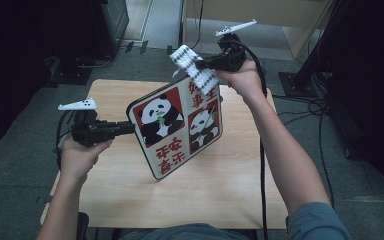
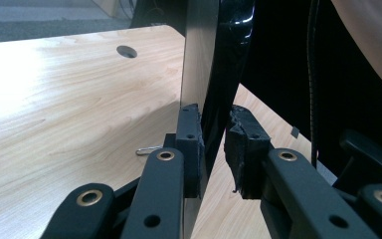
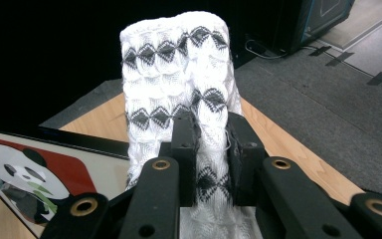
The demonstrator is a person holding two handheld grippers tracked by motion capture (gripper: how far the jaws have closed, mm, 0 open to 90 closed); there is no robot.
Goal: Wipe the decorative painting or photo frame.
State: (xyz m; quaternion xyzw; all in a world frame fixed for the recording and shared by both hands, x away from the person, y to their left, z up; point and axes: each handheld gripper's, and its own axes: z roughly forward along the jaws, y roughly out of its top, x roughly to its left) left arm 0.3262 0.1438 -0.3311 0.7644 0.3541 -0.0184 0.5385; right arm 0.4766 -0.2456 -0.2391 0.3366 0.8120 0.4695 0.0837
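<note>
both grippers are occupied: the panda board (image 1: 179, 128) is held tilted above the table (image 1: 130, 195), pinched at its edge by the left gripper (image 1: 130, 128), while the right gripper (image 1: 203, 64) is clamped on a white patterned cloth (image 1: 194, 69) touching the board's top corner.

A pale wooden table (image 1: 130, 200) lies under and beyond the left gripper's fingers (image 2: 189, 144). A round hole (image 2: 126, 51) in its top sits far ahead of them, to their left. A small wire clip (image 2: 148, 150) rests on the wood just beside the left finger. Past the right gripper's fingers (image 3: 184, 149), to their right, grey carpet (image 3: 328, 109) carries dark tape strips (image 3: 378, 78) and a black cable (image 3: 258, 50).
</note>
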